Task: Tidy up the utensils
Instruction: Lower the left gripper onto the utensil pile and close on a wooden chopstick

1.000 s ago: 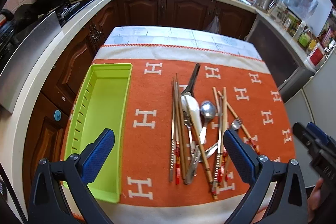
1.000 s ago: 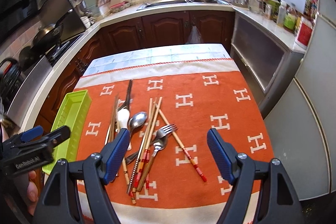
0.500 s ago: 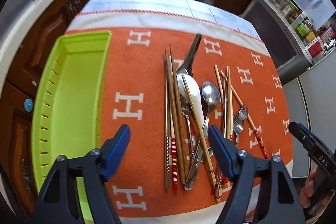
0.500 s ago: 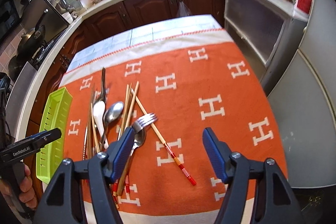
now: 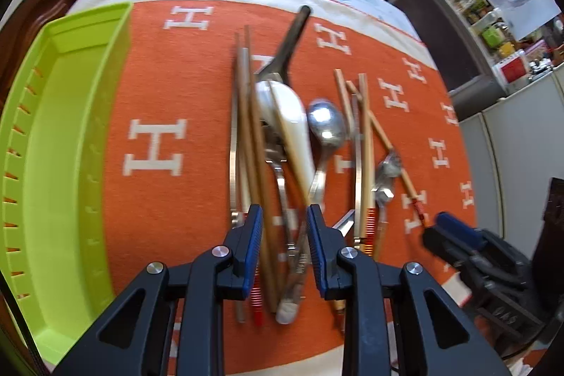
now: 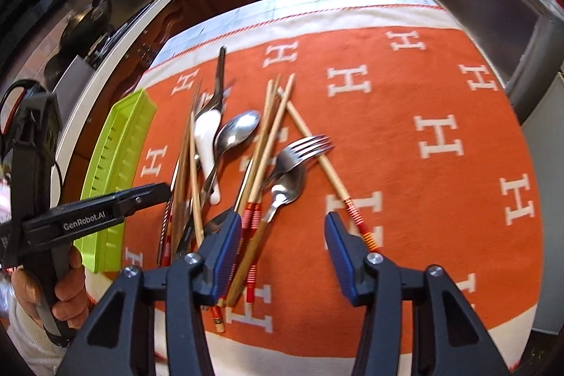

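Left wrist view: the left gripper point(image 5: 283, 212) hangs low over the near ends of the utensils point(image 5: 282, 143), which lie heaped on the orange cloth point(image 5: 155, 199) covering the desk. Its jaws have just been closing to a narrow gap, with a chopstick and metal handles between them; whether the pads press yet cannot be told. The green tray point(image 5: 60, 129) at the left is empty, so sorting has not begun and every piece is left to move.

Right wrist view: the right gripper point(image 6: 282, 231) has just been closing too, but stands fairly wide; a spoon point(image 6: 282, 189) handle and red-banded chopstick ends lie between its jaws, ungripped. Only this view shows the hand point(image 6: 67, 284) carrying the left gripper, and a fork point(image 6: 299, 150) clearly.
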A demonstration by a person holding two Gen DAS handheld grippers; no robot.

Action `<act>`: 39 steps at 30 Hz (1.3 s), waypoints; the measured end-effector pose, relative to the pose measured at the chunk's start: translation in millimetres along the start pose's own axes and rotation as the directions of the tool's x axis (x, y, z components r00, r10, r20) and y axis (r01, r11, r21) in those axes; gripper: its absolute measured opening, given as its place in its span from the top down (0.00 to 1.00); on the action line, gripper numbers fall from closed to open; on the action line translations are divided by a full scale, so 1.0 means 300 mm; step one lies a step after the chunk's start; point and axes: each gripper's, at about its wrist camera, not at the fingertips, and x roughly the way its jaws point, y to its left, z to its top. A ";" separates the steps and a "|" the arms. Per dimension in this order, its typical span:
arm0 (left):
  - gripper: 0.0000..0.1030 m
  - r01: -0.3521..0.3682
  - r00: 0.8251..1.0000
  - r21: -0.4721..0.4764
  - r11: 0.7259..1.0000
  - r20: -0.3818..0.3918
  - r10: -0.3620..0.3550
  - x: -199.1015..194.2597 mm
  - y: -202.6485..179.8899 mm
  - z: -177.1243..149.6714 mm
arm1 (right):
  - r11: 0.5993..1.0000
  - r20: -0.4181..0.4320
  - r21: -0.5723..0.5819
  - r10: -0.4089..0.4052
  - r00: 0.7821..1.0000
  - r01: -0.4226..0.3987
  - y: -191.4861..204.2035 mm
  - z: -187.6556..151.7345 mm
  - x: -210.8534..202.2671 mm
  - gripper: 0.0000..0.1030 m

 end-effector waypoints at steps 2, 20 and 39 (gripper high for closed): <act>0.78 0.034 0.999 -0.007 0.999 -0.006 -0.034 0.012 -0.017 0.004 | 1.000 -0.010 -0.004 0.013 1.000 -0.013 0.002 -0.003 0.008 0.54; 0.92 -0.031 0.999 0.008 1.000 0.010 0.031 0.127 -0.098 0.001 | 1.000 -0.032 -0.005 0.029 0.999 -0.029 0.000 -0.012 0.027 0.54; 0.91 0.084 0.996 -0.082 0.993 0.002 -0.084 0.102 0.000 -0.002 | 0.999 -0.045 -0.023 0.027 0.999 -0.028 0.020 -0.016 0.034 0.54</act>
